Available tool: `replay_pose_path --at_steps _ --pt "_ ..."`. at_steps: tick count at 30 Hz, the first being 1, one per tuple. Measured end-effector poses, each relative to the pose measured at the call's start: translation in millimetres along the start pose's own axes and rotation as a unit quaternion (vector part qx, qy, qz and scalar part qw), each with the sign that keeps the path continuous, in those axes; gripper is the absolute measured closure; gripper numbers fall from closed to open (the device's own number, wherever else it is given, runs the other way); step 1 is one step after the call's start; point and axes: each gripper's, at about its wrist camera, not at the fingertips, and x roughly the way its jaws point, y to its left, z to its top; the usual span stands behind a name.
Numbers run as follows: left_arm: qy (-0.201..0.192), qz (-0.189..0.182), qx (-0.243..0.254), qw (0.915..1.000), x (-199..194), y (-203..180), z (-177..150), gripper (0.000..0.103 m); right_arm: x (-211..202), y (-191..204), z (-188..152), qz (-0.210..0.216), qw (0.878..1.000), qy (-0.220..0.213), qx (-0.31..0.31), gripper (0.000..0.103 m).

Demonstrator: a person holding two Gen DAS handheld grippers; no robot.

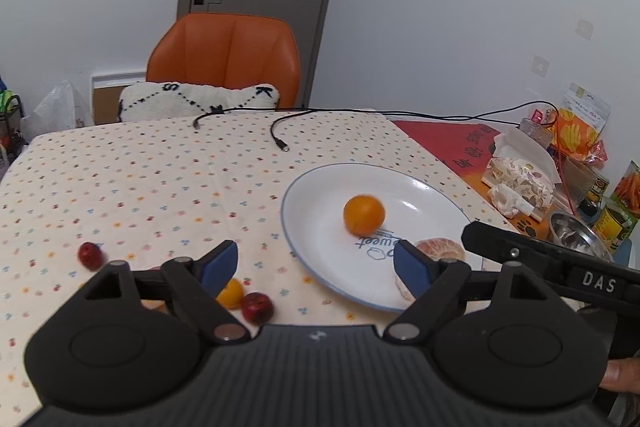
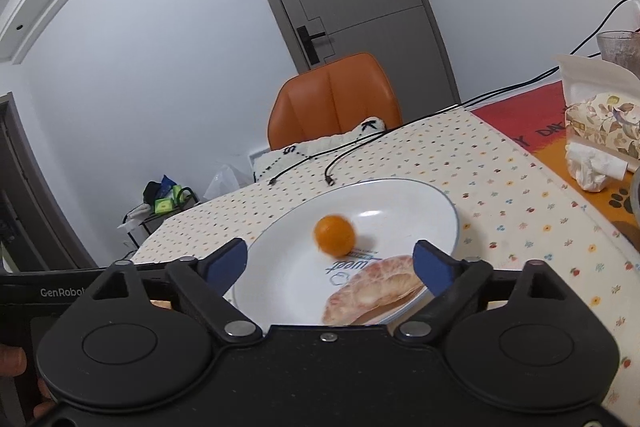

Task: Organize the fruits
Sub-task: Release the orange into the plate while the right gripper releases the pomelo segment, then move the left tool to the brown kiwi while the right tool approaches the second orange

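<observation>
Right tongs (image 2: 330, 261) agape over "sweet" plate (image 2: 404, 195), "GenRobot"-marked

A table draped in a cream cloth printed with small coloured fruit motifs (image 1: 140, 179) carries everything. A white round plate with a thin blue rim (image 1: 424, 187) sits right of centre. Near the left edge lies a small dark-red fruit (image 1: 90, 255); nearer, a second dark-red fruit (image 1: 258, 307) lies just beside a small orange fruit (image 1: 232, 293). Two black cable ends (image 1: 280, 143) rest at the far side. A red printed mat (image 1: 452, 143) covers the far right, bearing crumpled floral paper (image 1: 520, 179) and a steel bowl (image 1: 576, 239).
</observation>
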Motion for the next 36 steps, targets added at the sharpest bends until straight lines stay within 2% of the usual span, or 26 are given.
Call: replay_pose_path --at_steps 3,9,23,36 --pt "-0.002 0.002 -0.002 1.0000 -8 4 -2 0.013 -3 5 -2 0.004 1.000 0.001 -0.001 0.005" --pt "-0.012 0.016 -0.013 0.9997 -24 16 -7 0.013 -9 14 -8 0.009 1.000 0.000 -0.007 0.000" --pt "-0.033 0.044 -0.021 0.9983 -63 42 -14 0.013 -17 35 -19 0.023 1.000 0.011 -0.016 0.000" --pt "-0.048 0.055 -0.032 0.9968 -93 61 -21 0.013 -22 62 -27 0.040 0.998 0.031 -0.033 0.000"
